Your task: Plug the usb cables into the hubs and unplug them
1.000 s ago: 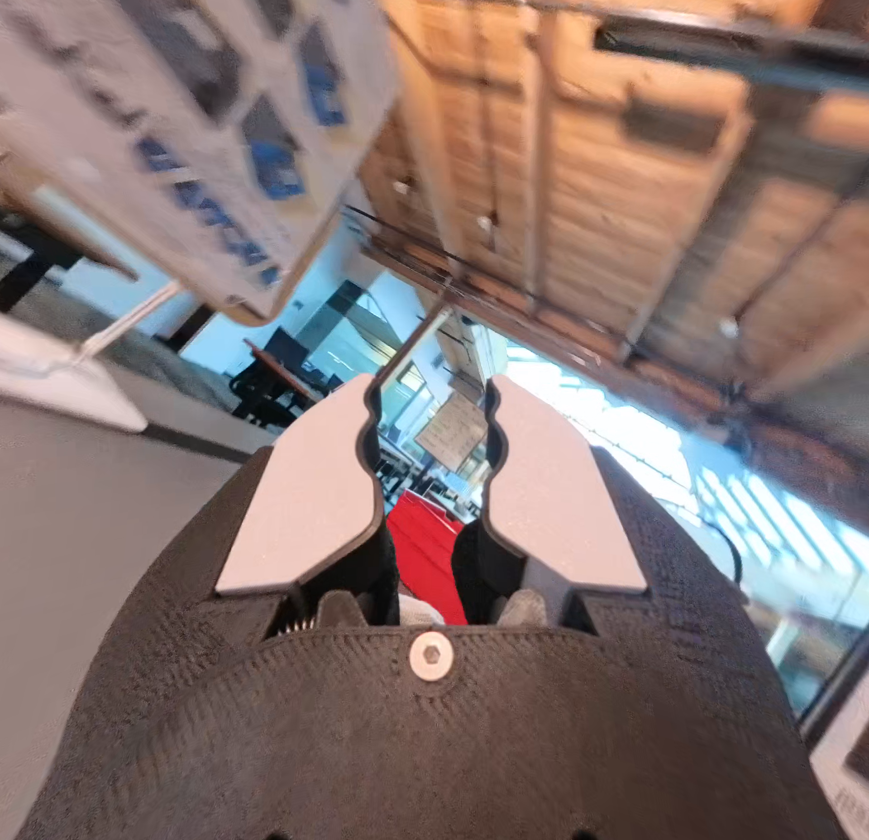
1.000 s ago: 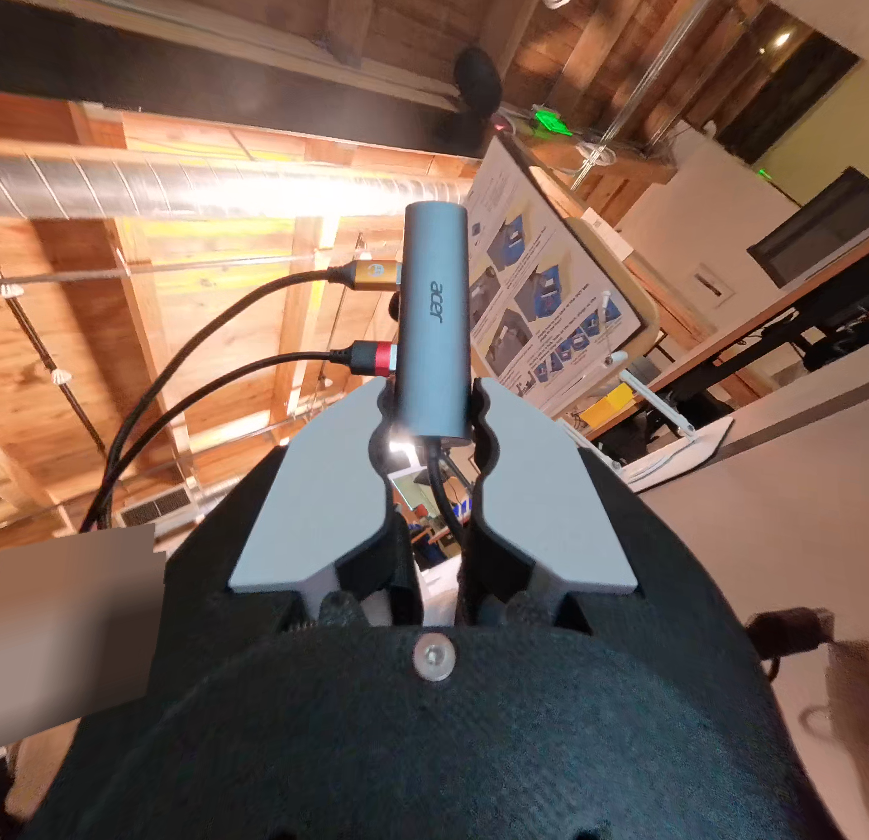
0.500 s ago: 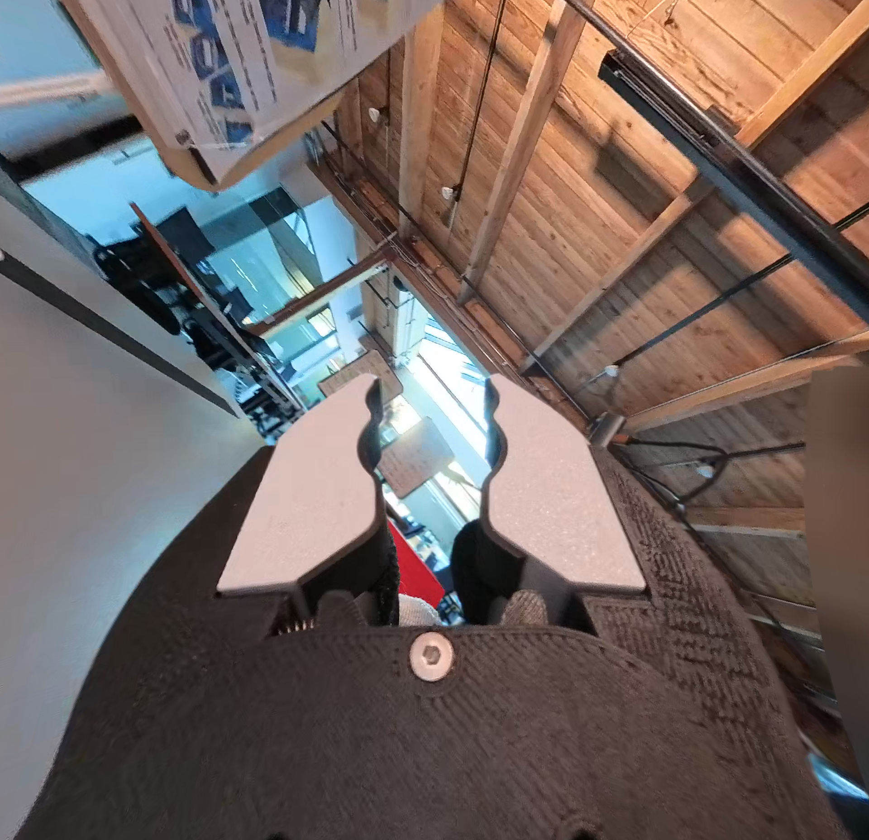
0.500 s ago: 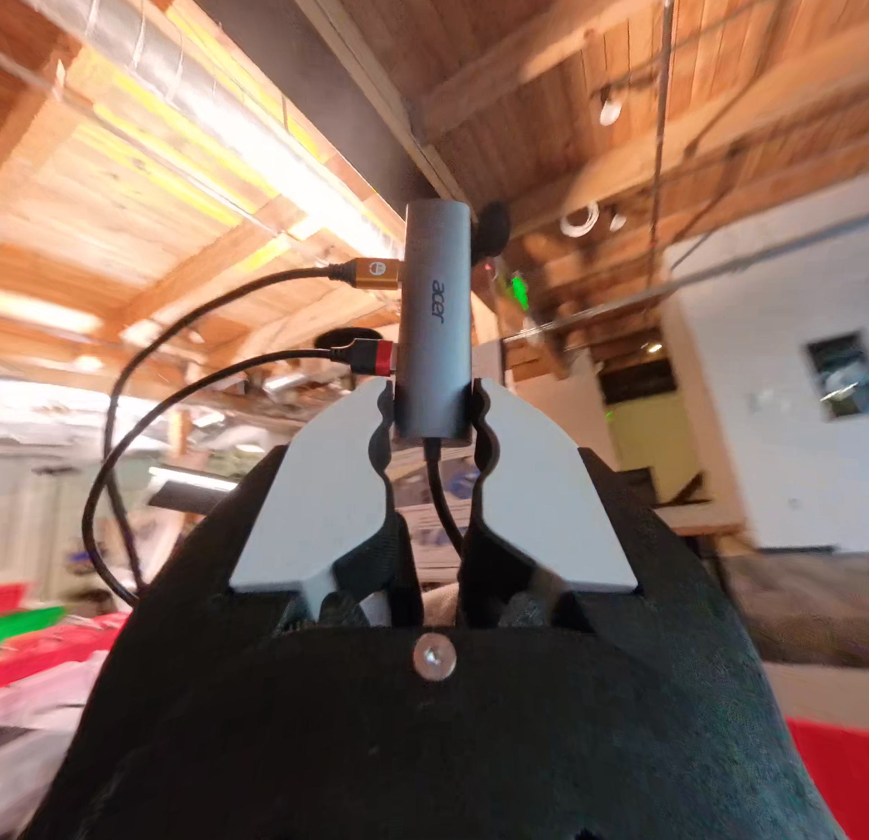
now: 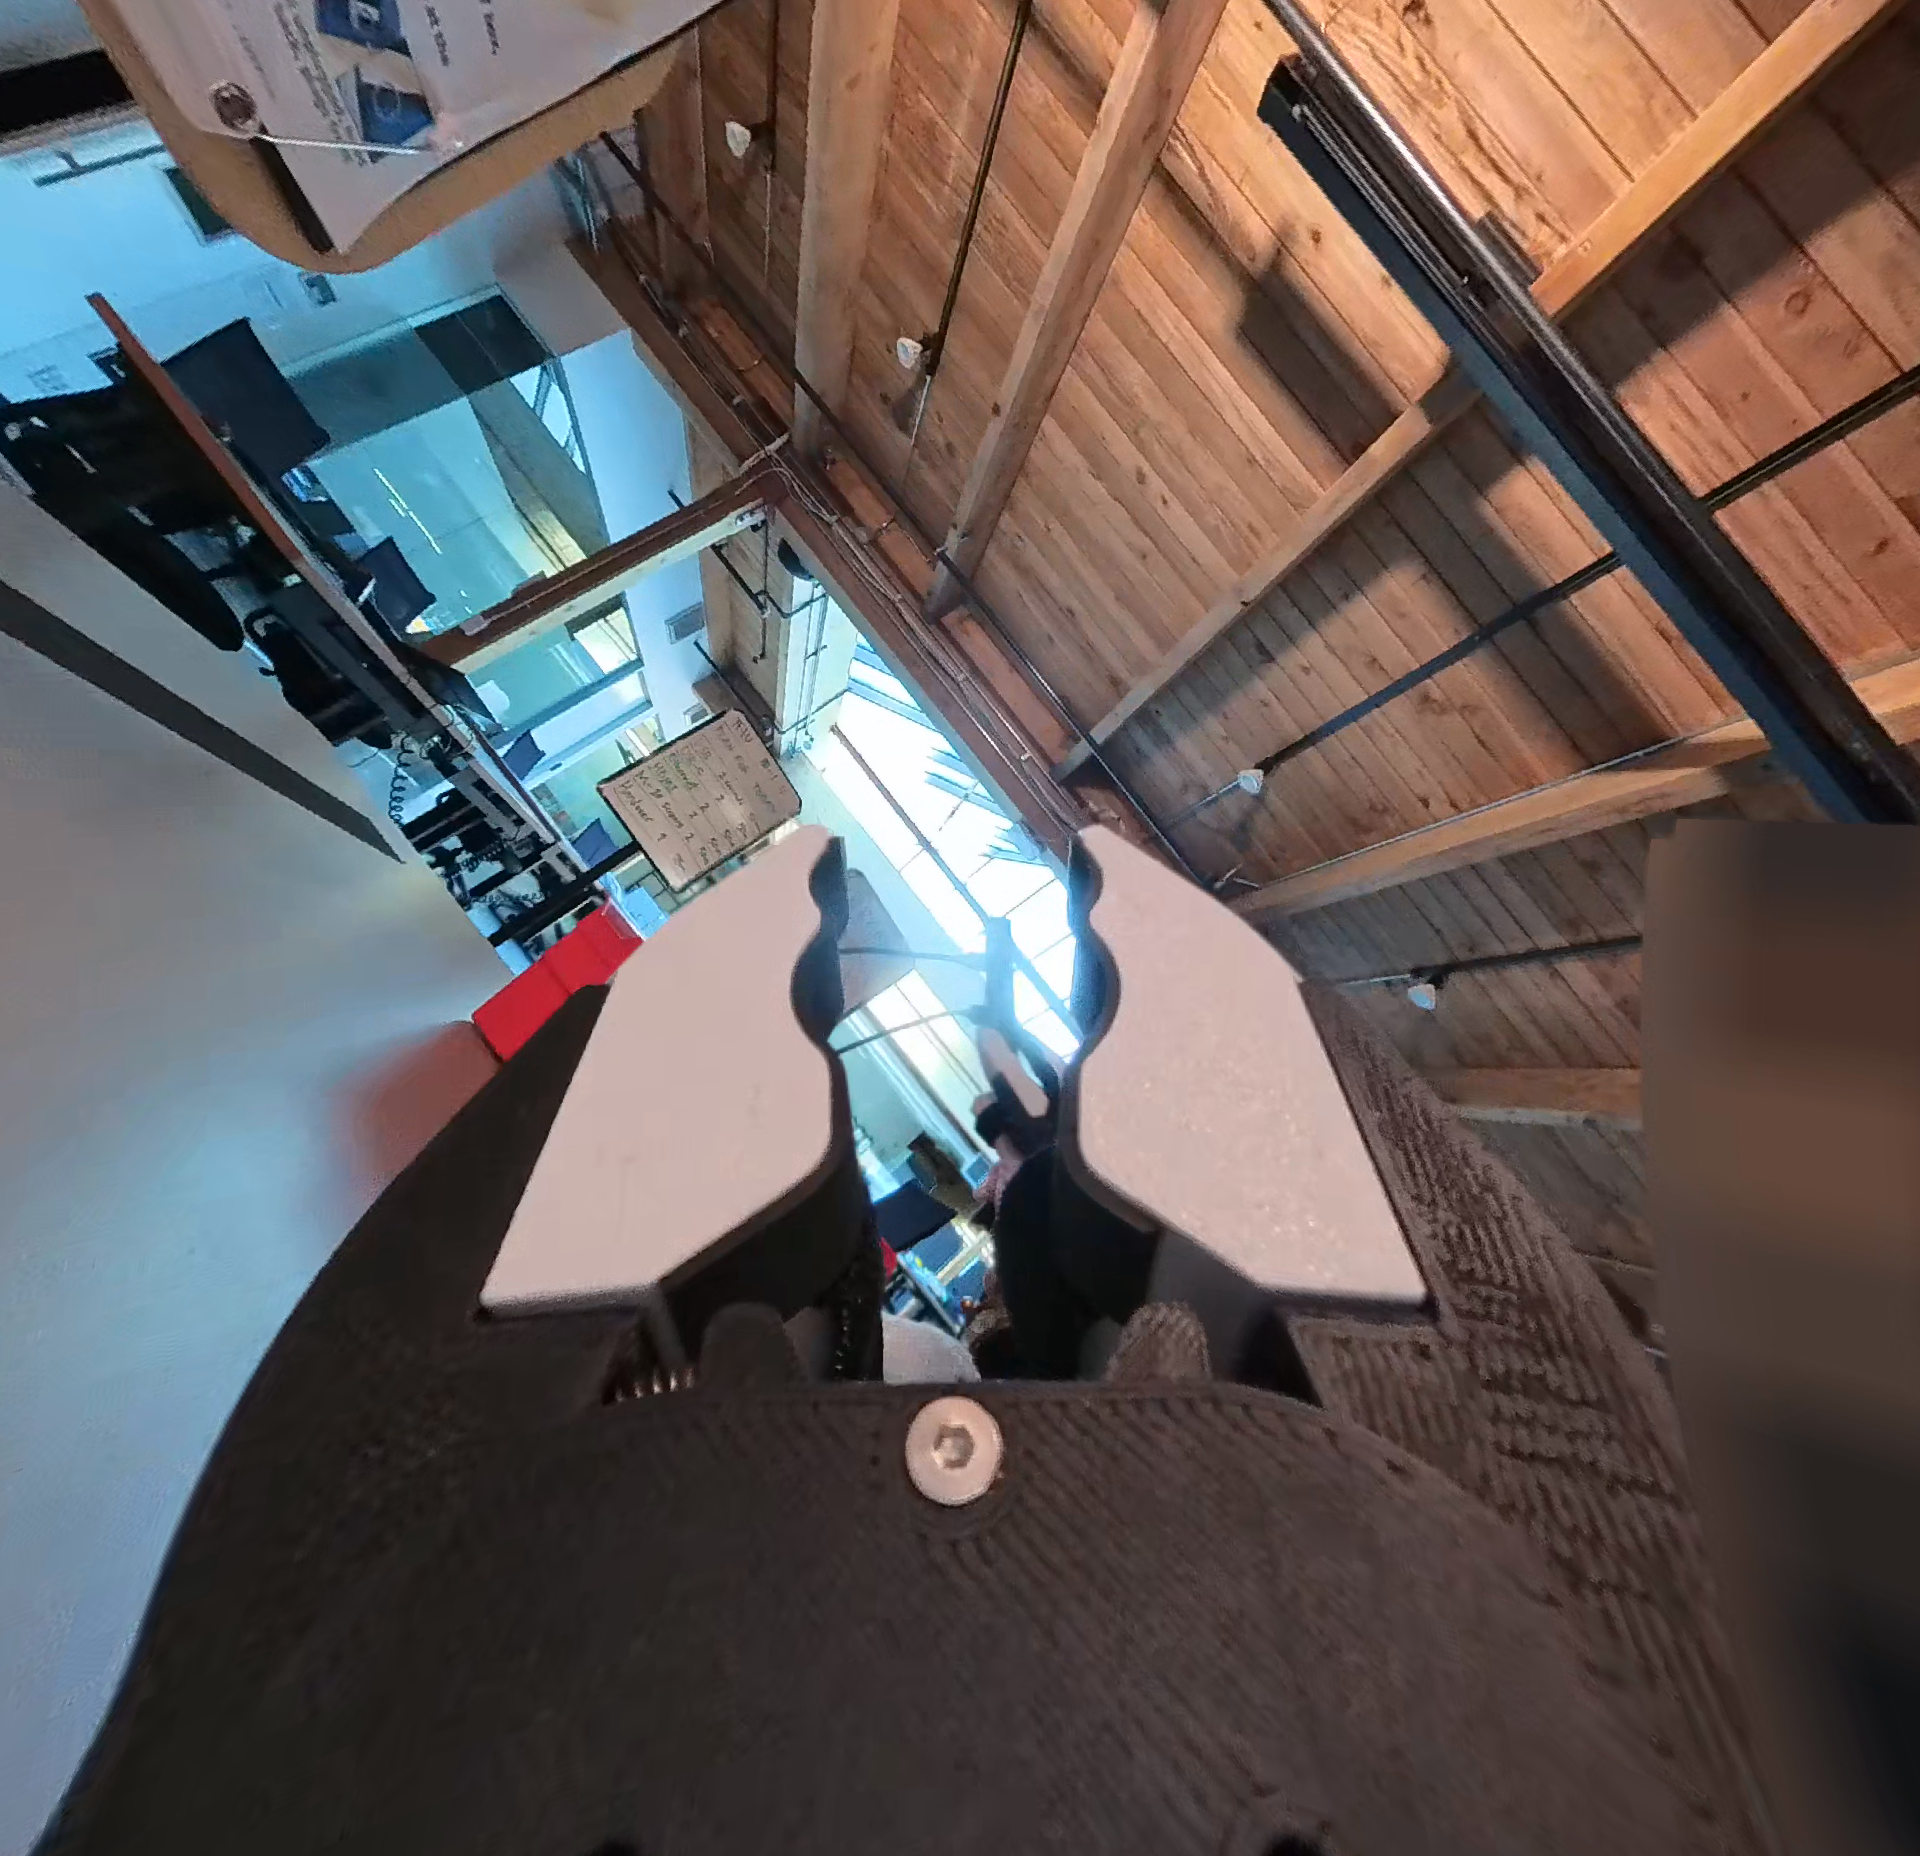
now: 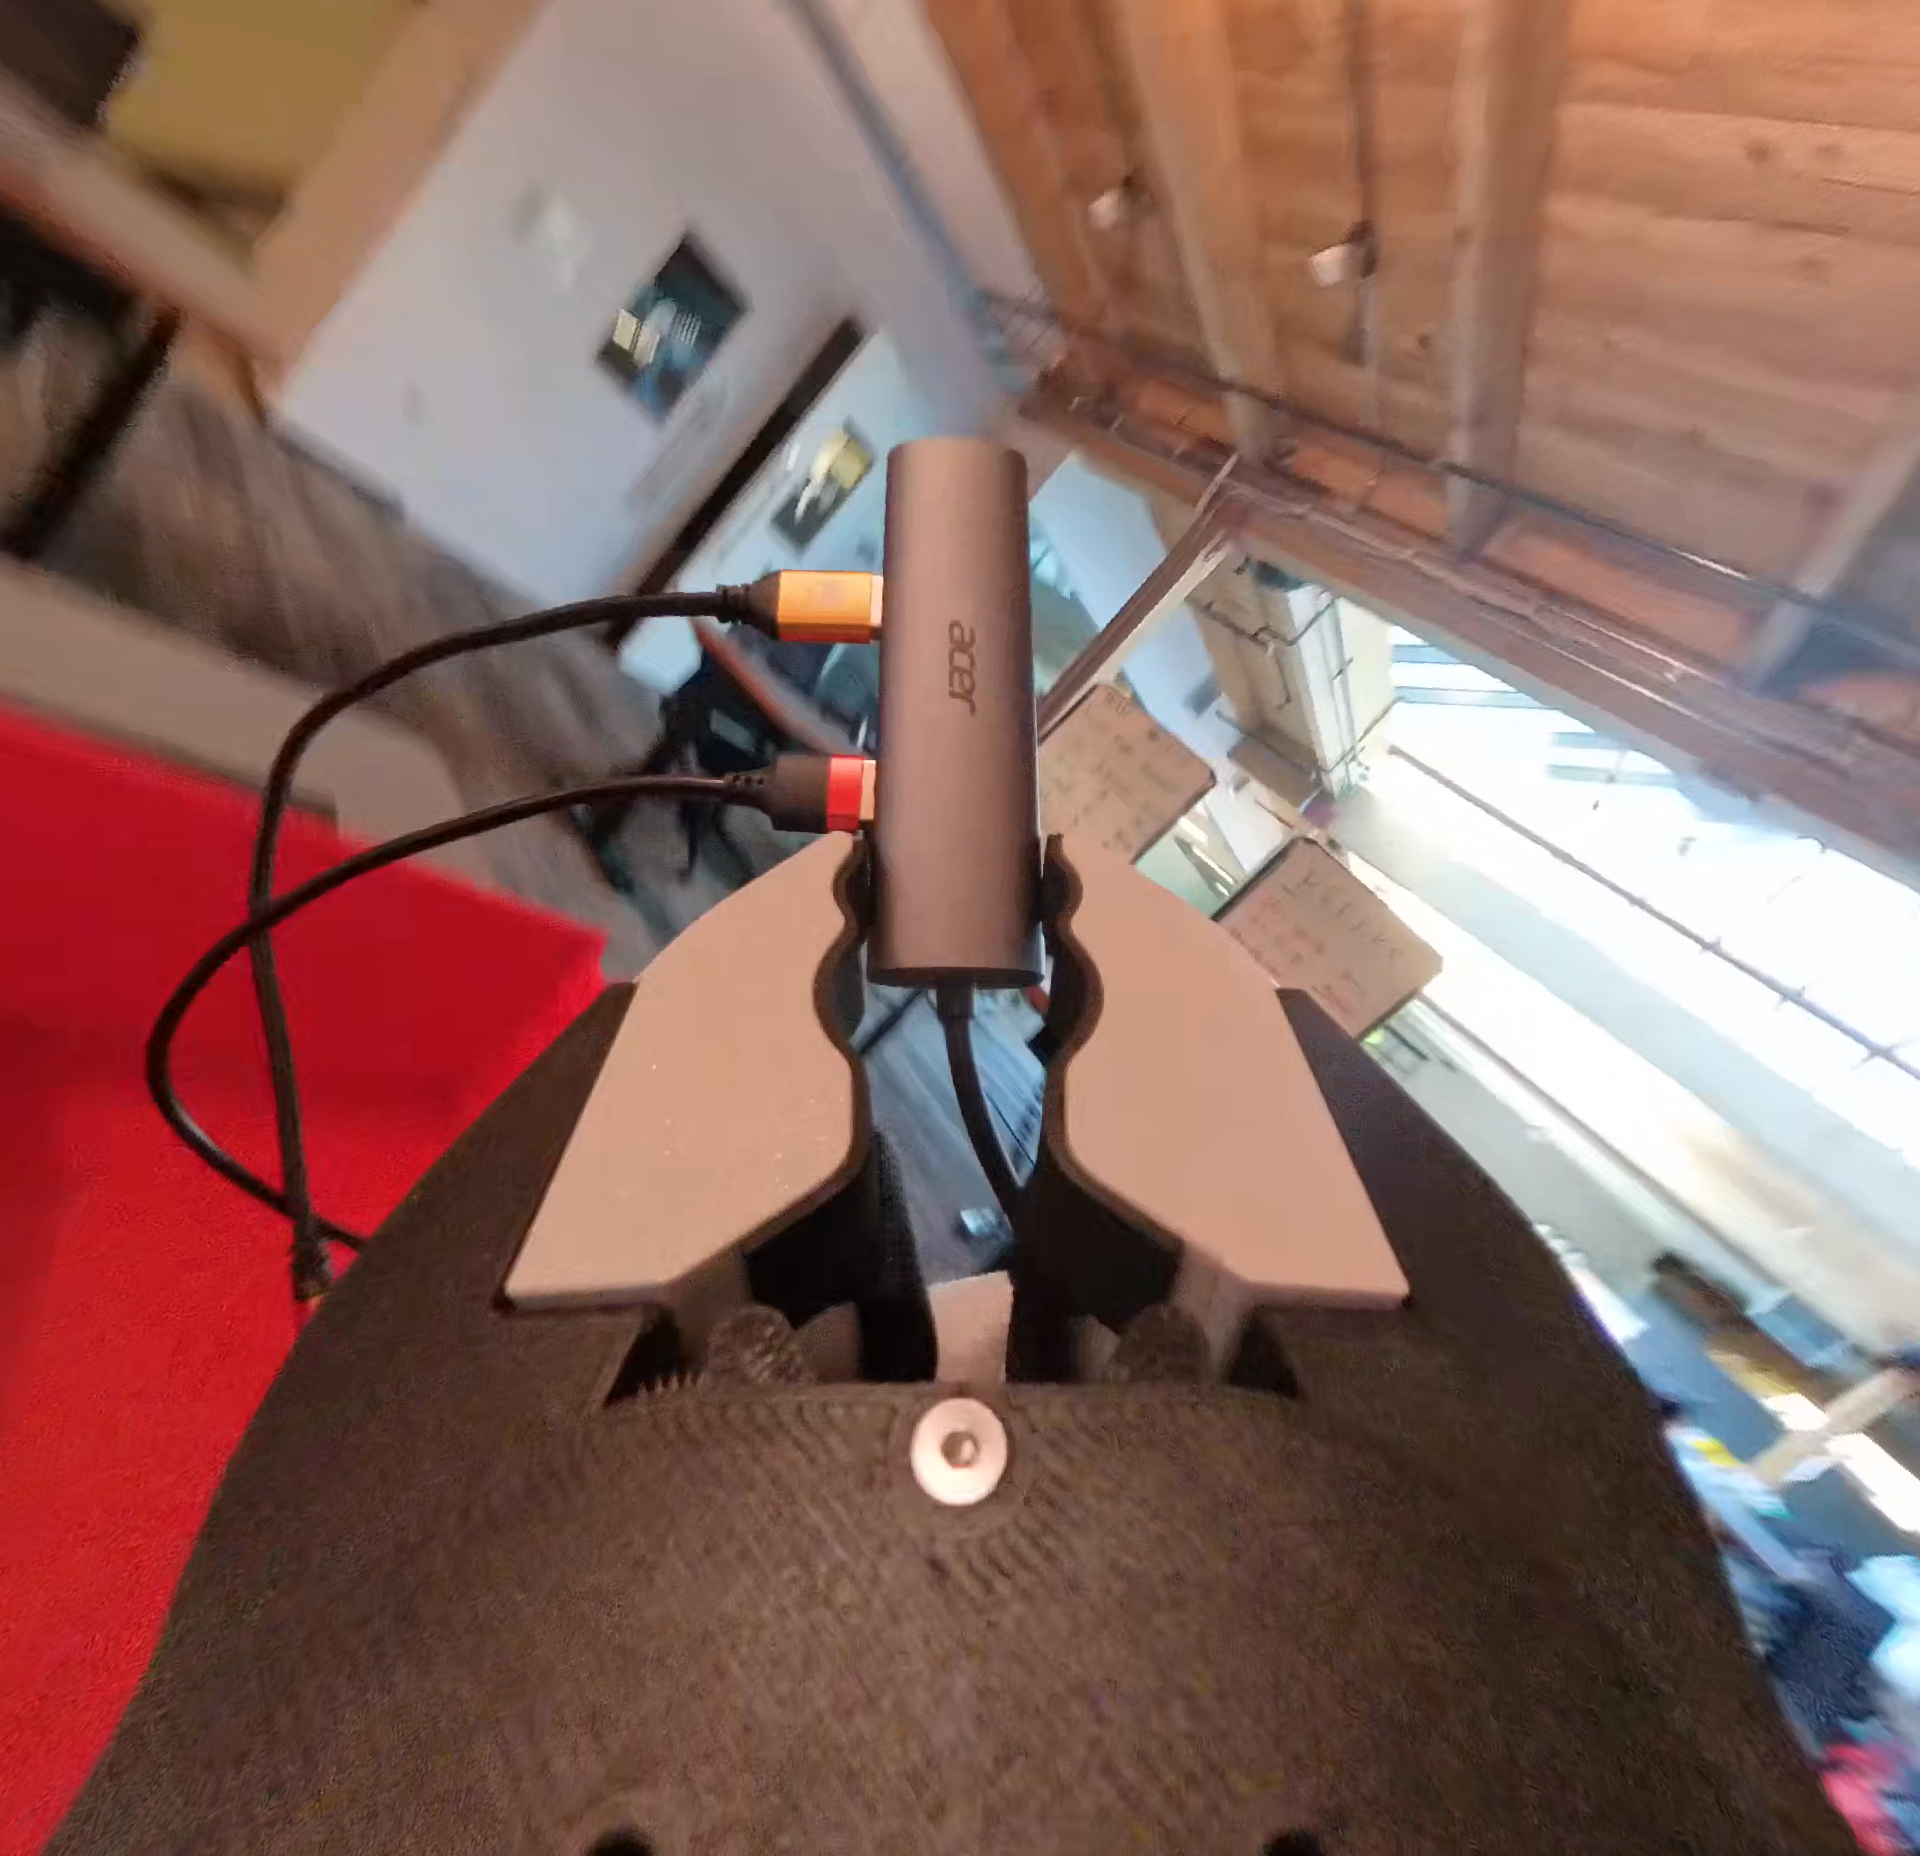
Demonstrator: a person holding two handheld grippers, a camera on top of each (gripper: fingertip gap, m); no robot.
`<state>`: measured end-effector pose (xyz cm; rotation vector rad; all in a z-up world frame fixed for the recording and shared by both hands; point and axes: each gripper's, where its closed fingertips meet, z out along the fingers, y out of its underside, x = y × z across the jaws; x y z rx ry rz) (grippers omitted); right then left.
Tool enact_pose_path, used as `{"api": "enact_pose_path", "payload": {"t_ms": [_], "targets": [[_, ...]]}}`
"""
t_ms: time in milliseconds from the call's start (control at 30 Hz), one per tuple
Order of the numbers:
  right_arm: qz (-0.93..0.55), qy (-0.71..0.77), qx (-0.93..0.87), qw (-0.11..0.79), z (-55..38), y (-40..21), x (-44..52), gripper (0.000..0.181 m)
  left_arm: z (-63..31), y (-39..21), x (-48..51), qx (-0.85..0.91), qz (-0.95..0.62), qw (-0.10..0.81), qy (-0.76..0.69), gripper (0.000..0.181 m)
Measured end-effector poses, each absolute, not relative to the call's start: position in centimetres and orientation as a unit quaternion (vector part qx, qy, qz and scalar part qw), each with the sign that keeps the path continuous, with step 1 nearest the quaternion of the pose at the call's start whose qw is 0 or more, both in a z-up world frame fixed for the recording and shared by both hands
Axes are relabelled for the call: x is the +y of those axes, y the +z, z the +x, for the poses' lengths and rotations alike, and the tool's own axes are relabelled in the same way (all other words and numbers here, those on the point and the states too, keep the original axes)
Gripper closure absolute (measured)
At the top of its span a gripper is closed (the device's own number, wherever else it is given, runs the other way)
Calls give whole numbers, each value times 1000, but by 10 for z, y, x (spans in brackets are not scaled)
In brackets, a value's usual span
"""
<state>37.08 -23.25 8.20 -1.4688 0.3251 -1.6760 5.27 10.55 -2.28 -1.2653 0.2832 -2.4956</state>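
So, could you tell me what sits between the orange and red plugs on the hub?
Only bare hub side, between the orange plug and red plug, in the right wrist view.

Hub's (image 6: 954, 726) ports hidden; background blurred

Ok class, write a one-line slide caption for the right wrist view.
Right claw grips grey USB hub upright, orange-tipped and red-tipped cables plugged in.

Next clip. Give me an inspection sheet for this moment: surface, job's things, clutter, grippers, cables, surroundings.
Surface: pale tabletop at the left wrist view's left edge.
Job's things: grey hub, upright, clamped at its lower end.
Clutter: nothing seen.
Grippers: right gripper shut on the hub; left gripper open, empty.
Cables: orange-tipped plug and red-tipped plug seated in the hub's side; black lead exits below.
Surroundings: wooden ceiling, windows, whiteboard.
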Motion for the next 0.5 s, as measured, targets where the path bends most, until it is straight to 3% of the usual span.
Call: {"api": "enact_pose_path", "payload": {"t_ms": [200,367,500], "targets": [[-822,-498,86,263,393,-31,-192,149,52,-20,104,99,-439,162,-878,141],[-906,-320,83,262,376,-94,-171,149,53,-21,103,99,-440,154,-879,141],[-960,-133,150,197,354,-154,-184,133,53,-20,101,103,-438,154,-880,141]]}}
